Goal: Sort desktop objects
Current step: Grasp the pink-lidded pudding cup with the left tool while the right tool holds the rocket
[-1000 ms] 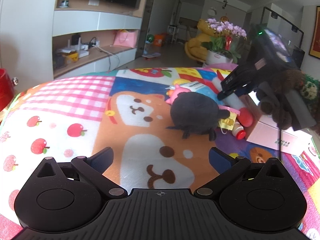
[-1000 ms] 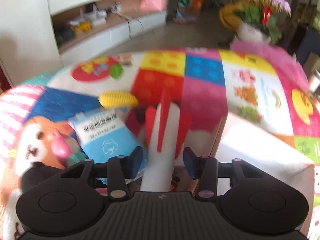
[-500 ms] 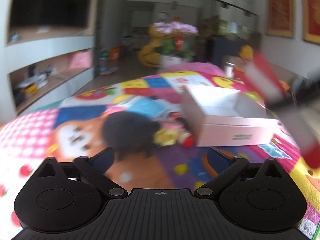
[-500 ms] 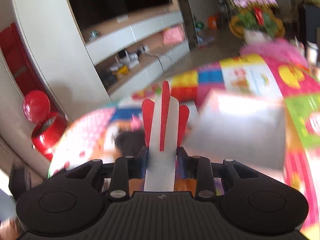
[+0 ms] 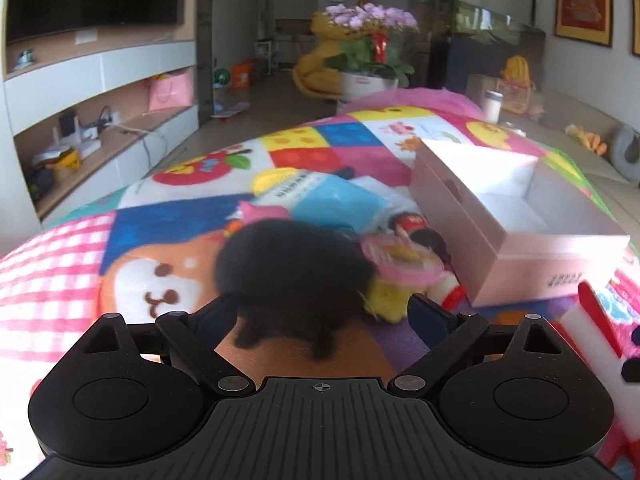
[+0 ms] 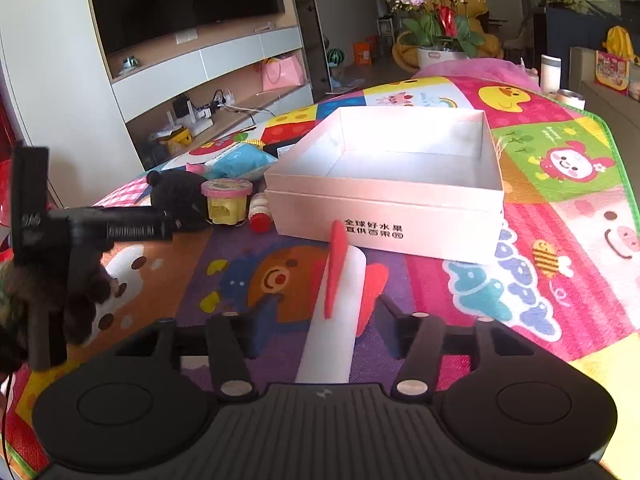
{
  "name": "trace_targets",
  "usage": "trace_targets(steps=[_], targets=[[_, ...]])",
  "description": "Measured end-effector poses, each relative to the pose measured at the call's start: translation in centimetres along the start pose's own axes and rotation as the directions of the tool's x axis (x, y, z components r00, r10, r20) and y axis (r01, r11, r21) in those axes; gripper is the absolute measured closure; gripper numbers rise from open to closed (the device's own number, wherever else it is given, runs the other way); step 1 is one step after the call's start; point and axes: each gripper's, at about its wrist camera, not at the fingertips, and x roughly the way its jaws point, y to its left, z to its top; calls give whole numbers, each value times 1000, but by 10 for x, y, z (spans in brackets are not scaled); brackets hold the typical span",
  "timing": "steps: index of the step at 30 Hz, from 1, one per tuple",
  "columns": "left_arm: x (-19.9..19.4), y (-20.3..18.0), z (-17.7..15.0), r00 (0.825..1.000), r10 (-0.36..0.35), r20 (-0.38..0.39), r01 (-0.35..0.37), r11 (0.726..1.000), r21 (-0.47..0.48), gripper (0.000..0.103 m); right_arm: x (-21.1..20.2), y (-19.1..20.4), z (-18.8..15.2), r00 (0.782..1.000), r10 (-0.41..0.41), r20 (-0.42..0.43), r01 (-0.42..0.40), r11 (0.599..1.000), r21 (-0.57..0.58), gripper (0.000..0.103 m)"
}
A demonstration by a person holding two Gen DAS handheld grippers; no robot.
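An open pale pink box (image 6: 384, 184) stands on the colourful play mat; it also shows in the left wrist view (image 5: 516, 232). My right gripper (image 6: 320, 320) has its fingers spread wide, and a white foam rocket with red fins (image 6: 340, 304) lies between them on the mat, in front of the box. My left gripper (image 5: 320, 316) is open, just before a black plush toy (image 5: 292, 276). Beside the plush lie a pink-lidded yellow tub (image 6: 226, 200), a small white bottle with a red cap (image 6: 260, 212), a blue tissue pack (image 5: 336, 200) and a toy corn (image 5: 272, 178).
The play mat (image 6: 560, 184) covers the whole table. A flower pot (image 6: 440, 36) stands past the far edge, and a white cup (image 6: 550, 74) at the far right. A TV shelf wall (image 6: 208, 80) is on the left.
My right gripper came down in front of the box and its fingers opened; the rocket now rests on the mat. My left gripper moved closer to the black plush.
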Motion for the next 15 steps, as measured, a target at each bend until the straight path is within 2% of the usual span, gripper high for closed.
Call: trace_targets(steps=[1,3,4,7,8,11,15], targets=[[-8,0,1,1000,-22,18,22,1000,-5,7,0,-2,-6,1000,-14,7,14,1000,5,38],[-24,-8,1,996,-55,64,55,998,7,7,1,-7,-13,998,-52,27,52,999,8,27],[-30,-15,0,995,-65,79,63,998,24,10,3,-10,-17,997,-71,37,71,997,13,25],[-29,-40,-1,994,-93,62,87,992,93,25,5,-19,-23,995,-88,48,85,995,54,20],[-24,-46,0,994,-101,52,95,989,112,25,5,-20,-24,995,-87,55,83,995,64,19],[-2,-60,4,996,-70,49,62,986,154,25,4,-18,-27,989,-110,97,107,994,34,17],[26,-60,11,999,-38,32,32,987,159,26,4,-18,-31,986,-119,115,115,992,42,15]])
